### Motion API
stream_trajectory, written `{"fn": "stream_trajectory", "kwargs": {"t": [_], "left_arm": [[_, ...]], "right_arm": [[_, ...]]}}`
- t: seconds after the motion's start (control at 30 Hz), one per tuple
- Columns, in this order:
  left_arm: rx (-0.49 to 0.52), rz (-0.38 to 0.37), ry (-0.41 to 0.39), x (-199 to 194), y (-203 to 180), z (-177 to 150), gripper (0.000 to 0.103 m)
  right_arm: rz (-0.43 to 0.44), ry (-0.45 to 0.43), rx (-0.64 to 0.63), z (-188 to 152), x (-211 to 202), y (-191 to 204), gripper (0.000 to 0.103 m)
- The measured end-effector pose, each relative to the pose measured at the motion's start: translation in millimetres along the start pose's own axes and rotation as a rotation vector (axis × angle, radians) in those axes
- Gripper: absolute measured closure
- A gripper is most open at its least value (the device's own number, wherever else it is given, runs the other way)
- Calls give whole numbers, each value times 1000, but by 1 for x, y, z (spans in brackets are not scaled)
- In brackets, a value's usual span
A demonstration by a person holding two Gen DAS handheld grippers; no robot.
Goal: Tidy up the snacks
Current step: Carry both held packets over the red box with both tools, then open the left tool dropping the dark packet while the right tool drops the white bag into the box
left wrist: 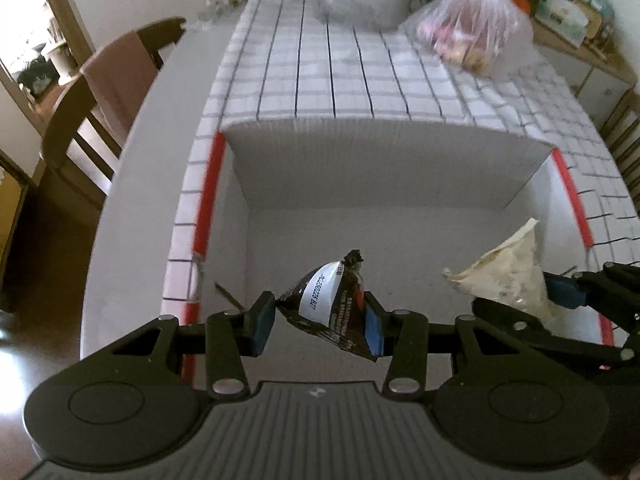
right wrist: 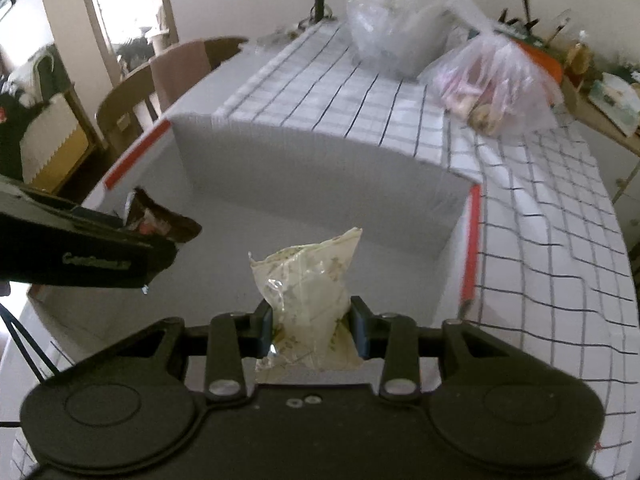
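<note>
A white cardboard box (left wrist: 384, 152) with red-taped flaps stands open on the checked tablecloth; its far wall (right wrist: 320, 168) shows in the right wrist view too. Above its inside, my left gripper (left wrist: 320, 320) is shut on a dark brown snack packet (left wrist: 332, 304) with a white date label. To its right, my right gripper (right wrist: 312, 328) is shut on a pale cream snack packet (right wrist: 312, 292), also over the box. The cream packet (left wrist: 512, 276) shows at the right of the left wrist view, the brown packet (right wrist: 160, 216) at the left of the right wrist view.
Two clear plastic bags sit at the table's far end, one whitish (right wrist: 392, 28), the other holding pink and tan snacks (right wrist: 496, 84). A wooden chair (left wrist: 100, 92) stands at the table's left. Cluttered shelving (left wrist: 572, 16) lies beyond the far right corner.
</note>
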State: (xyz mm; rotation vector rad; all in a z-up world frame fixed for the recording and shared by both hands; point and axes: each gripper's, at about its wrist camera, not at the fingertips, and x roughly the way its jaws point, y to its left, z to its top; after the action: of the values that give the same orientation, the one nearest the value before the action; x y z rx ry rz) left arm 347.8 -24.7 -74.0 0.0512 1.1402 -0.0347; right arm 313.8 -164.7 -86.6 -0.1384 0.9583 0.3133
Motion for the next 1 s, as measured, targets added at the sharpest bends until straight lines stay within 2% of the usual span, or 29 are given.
{"fn": "stream_trajectory", "kwargs": {"t": [0.33,0.5,0.73,0.83,1.0], "left_arm": [[49,10,128,37,-12,5,58],[36,6,176,45,-10,8,57],[10,-26,196,46,-4,9,55],[3,-38,181,41,-2,6,49],[-1,-50,150,34,-2,3,49]], "right_arm": [[4,113,-34,0,40,-2,66],[16,149,-33,1,47,-3,64],[19,166,-32,2,47,-4,59],[11,156,-38,3,46,-3,56],[17,120,-18,4,32,-2,52]]}}
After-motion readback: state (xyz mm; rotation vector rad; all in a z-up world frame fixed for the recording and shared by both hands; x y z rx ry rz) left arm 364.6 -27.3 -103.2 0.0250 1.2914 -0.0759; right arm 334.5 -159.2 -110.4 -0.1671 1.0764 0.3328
